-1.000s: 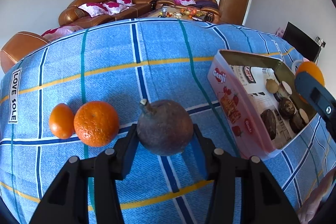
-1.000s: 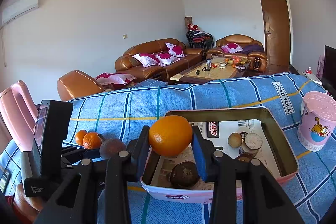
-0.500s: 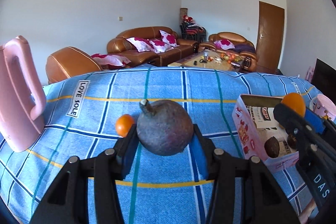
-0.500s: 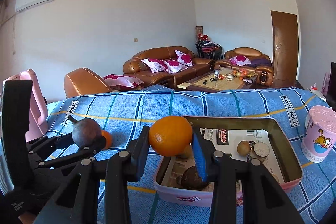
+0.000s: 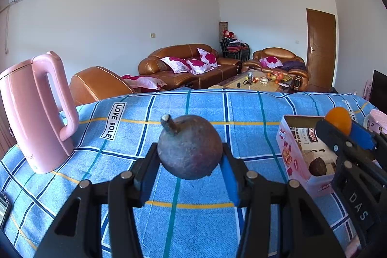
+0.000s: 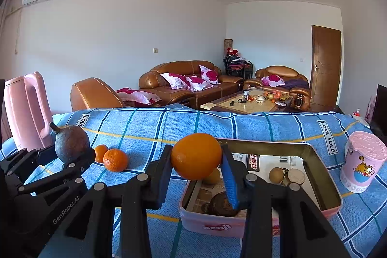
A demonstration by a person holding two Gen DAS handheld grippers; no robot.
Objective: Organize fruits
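Note:
My left gripper (image 5: 189, 168) is shut on a dark brown round fruit with a stem (image 5: 189, 146) and holds it above the blue checked cloth; it also shows in the right wrist view (image 6: 71, 143). My right gripper (image 6: 196, 168) is shut on an orange (image 6: 196, 158), held over the left end of the pink box (image 6: 217, 225). Several small fruits (image 6: 277, 173) lie inside the box. Two small oranges (image 6: 115, 160) lie on the cloth to the left of the box. In the left wrist view the box (image 5: 289, 156) is at the right, with my right gripper (image 5: 343, 129) above it.
A pink kettle (image 5: 36, 110) stands at the left of the table. A pink lidded cup (image 6: 362, 165) stands right of the box. A phone edge (image 5: 3, 207) lies at the far left. Sofas and a coffee table are behind the table's far edge.
My left gripper has lifted and tilted up with the brown fruit, so the two small oranges dropped out of its view. My right gripper has risen slightly with the orange.

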